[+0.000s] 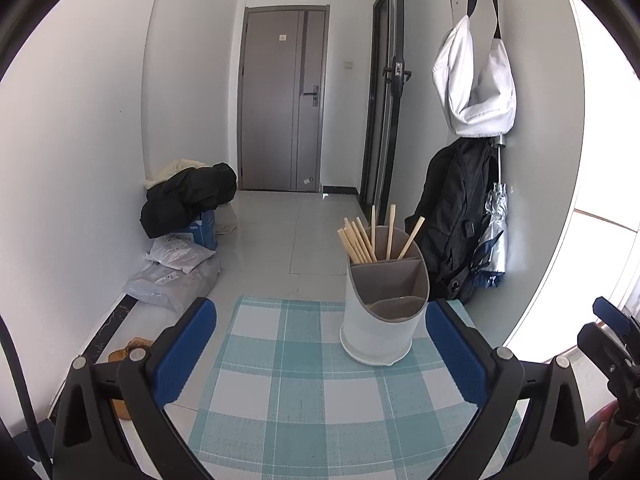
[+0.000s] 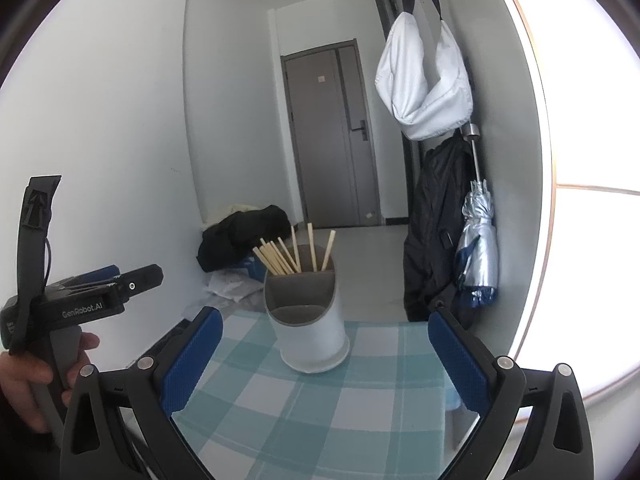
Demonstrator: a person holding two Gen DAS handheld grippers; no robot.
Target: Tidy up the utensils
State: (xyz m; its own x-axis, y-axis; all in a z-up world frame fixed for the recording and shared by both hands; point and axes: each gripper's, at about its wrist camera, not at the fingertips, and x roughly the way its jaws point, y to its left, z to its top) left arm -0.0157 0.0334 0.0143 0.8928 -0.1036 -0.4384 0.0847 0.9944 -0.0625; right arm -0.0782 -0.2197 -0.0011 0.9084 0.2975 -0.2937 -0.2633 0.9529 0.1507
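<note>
A white utensil holder [image 1: 380, 320] [image 2: 310, 328] with grey inner compartments stands on the teal checked tablecloth [image 1: 300, 392] [image 2: 320, 408]. Several wooden chopsticks [image 1: 360, 240] [image 2: 280, 258] stand upright in its rear compartment; the front compartments look empty. My left gripper [image 1: 320, 344] hovers open just before the holder, nothing between its blue pads. My right gripper [image 2: 320, 352] is open too, framing the holder from a short distance. The left gripper also shows from the side in the right wrist view [image 2: 136, 278], held by a hand [image 2: 36, 372].
A black backpack [image 1: 452, 224] [image 2: 436, 232], white bag [image 1: 472, 84] [image 2: 424, 80] and folded umbrella [image 1: 494, 236] [image 2: 478, 240] hang on the right wall. Dark clothes [image 1: 188, 200] and plastic bags [image 1: 176, 272] lie on the floor at left. A grey door [image 1: 280, 96] stands behind.
</note>
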